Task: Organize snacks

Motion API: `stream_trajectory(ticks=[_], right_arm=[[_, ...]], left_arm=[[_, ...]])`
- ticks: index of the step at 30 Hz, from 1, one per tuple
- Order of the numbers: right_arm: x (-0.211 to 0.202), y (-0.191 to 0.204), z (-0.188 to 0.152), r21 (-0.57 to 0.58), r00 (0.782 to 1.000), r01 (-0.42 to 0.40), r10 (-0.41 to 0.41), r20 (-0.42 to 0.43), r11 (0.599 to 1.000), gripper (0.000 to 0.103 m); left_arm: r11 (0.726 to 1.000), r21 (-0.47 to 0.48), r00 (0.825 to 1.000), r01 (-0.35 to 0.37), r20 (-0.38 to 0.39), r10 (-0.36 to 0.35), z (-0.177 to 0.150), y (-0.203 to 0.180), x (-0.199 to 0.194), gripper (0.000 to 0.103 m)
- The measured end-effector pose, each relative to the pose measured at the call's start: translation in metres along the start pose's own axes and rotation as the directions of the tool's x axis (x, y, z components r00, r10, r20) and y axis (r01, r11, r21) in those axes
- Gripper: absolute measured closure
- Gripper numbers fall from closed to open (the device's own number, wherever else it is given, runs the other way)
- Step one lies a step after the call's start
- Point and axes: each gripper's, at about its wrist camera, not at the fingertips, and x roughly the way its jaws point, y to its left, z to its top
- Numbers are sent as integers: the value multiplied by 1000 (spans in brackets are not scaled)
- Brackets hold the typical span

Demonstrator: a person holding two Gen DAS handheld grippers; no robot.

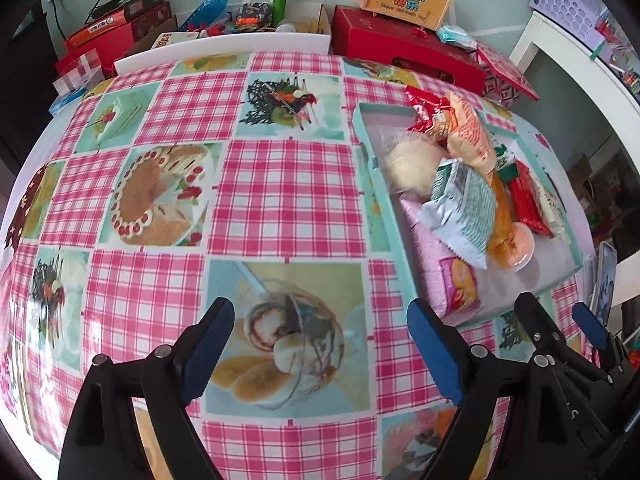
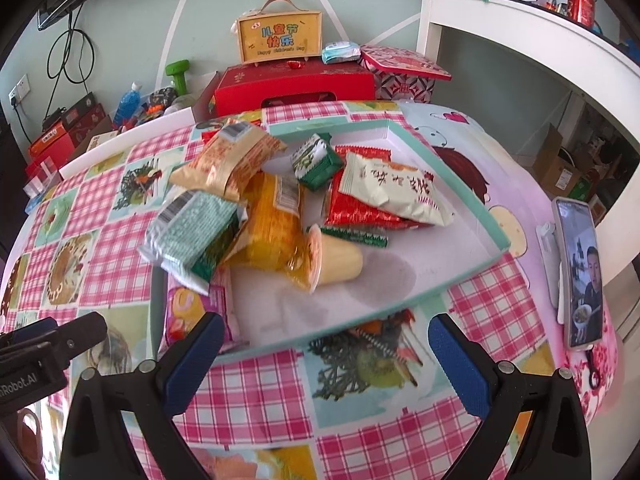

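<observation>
A shallow teal-rimmed tray [image 2: 460, 196] on the pink checked tablecloth [image 1: 280, 192] holds a loose heap of snacks. Among them are a silver-green packet [image 2: 192, 236], an orange packet [image 2: 232, 160], a yellow bag [image 2: 272, 224], a jelly cup [image 2: 336, 260], a white packet with red characters [image 2: 396, 192] and a pink packet [image 2: 188, 312]. My right gripper [image 2: 328, 356] hangs open just short of the tray's near edge, empty. My left gripper [image 1: 320, 344] is open and empty over bare cloth, left of the tray [image 1: 380, 200]. Beside it, the right gripper [image 1: 560, 320] shows.
A phone on a stand [image 2: 580, 272] sits at the table's right edge. Behind the table are a red box [image 2: 296, 84], a wooden carry case [image 2: 280, 40], a green dumbbell [image 2: 178, 74] and a blue bottle [image 2: 128, 104]. A white shelf unit [image 2: 500, 20] rises at the right.
</observation>
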Motion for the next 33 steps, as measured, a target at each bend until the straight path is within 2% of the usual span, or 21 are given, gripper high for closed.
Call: stream_trajectory(ticks=[13, 24, 33], right_arm=[[1, 8, -12, -30, 999, -25, 25, -27, 999, 0], [9, 13, -15, -34, 998, -37, 35, -56, 999, 0], [13, 11, -14, -24, 997, -30, 28, -72, 999, 0]], left_arm=[[999, -10, 997, -53, -53, 53, -27, 15, 6, 14], [997, -60, 996, -58, -71, 54, -23, 33, 8, 14], [997, -33, 996, -69, -64, 67, -20, 32, 5, 14]])
